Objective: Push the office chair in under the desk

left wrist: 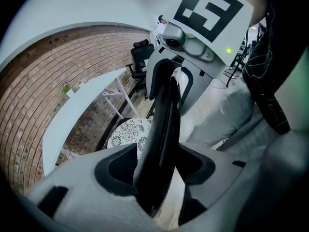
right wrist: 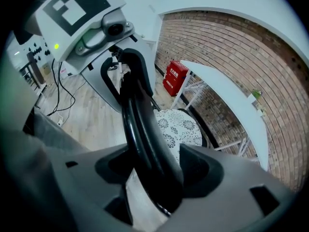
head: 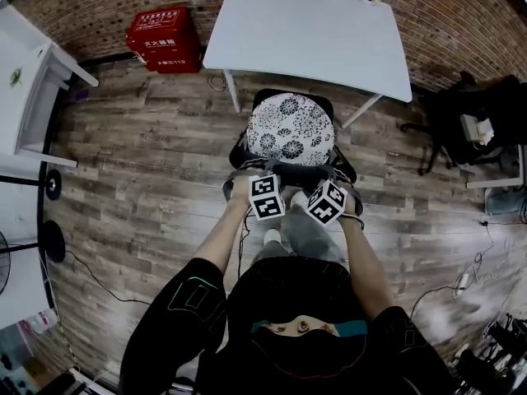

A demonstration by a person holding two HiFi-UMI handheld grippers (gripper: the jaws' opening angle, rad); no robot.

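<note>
The black office chair with a white flowered seat cushion (head: 291, 127) stands on the wooden floor (head: 140, 163). Its front is just at the near edge of the white desk (head: 313, 31), and most of the seat is out in the open. The left gripper (left wrist: 157, 170) and the right gripper (right wrist: 154, 170) sit side by side, each clenched on the chair's black back rim (head: 300, 171).
</note>
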